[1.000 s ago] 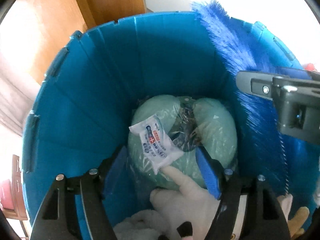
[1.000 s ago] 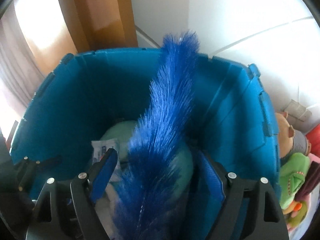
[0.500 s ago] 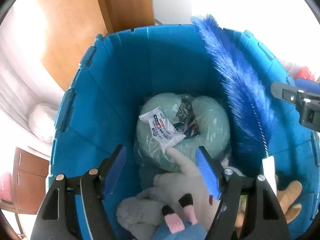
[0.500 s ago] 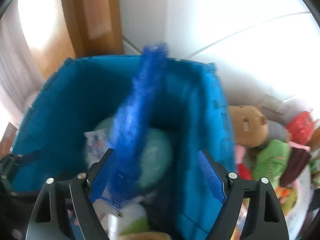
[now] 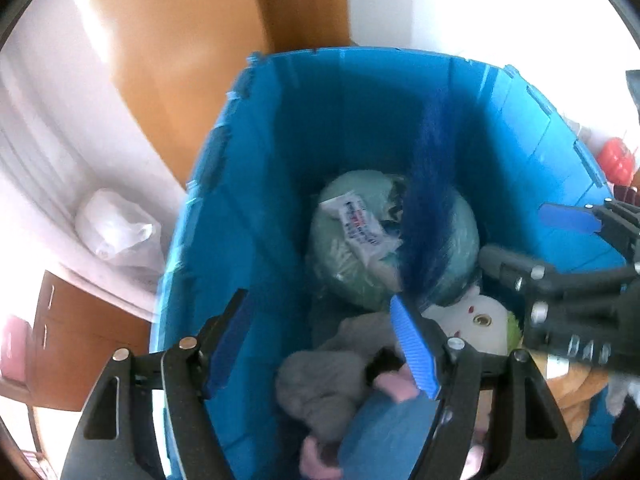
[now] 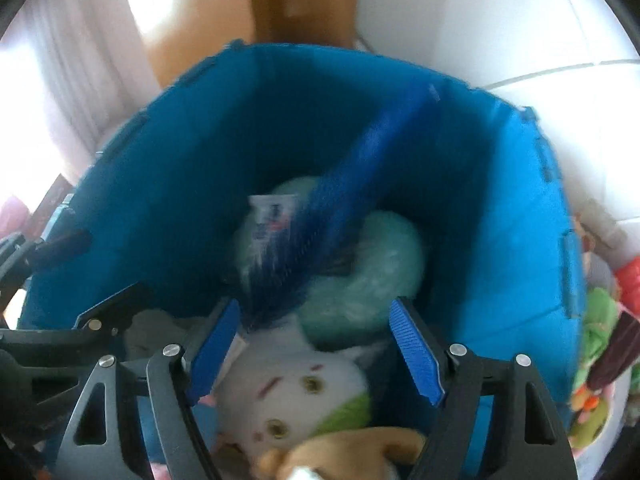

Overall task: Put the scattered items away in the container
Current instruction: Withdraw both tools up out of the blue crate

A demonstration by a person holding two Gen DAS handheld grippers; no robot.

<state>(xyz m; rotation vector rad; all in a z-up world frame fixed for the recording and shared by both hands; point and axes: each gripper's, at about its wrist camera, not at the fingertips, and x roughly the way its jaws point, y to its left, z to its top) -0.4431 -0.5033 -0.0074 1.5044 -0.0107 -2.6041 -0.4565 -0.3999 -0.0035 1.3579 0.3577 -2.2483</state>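
The blue bin [image 5: 280,168] [image 6: 168,184] holds a green neck pillow [image 5: 352,276] [image 6: 372,272] in plastic with a white packet [image 5: 356,228] on it. A blue fluffy duster [image 5: 428,216] [image 6: 344,196] leans across the pillow, free of both grippers. A white plush [image 6: 296,384] [image 5: 476,320] and a grey plush [image 5: 320,372] lie at the near end. My left gripper [image 5: 318,308] [image 6: 86,276] hangs open over the bin's near left side. My right gripper [image 6: 314,312] [image 5: 532,240] is closing above the white plush with nothing pressed between its pads.
Several plush toys [image 6: 596,320] and a red thing [image 5: 616,160] lie on the floor right of the bin. A white plastic bag [image 5: 112,228] sits to its left by wooden furniture [image 5: 60,340]. A wooden door [image 5: 288,8] stands behind.
The duster has left the right gripper and tipped from upright to leaning across the pillow. Both grippers have drawn back, the left one also rising, so more plush toys show.
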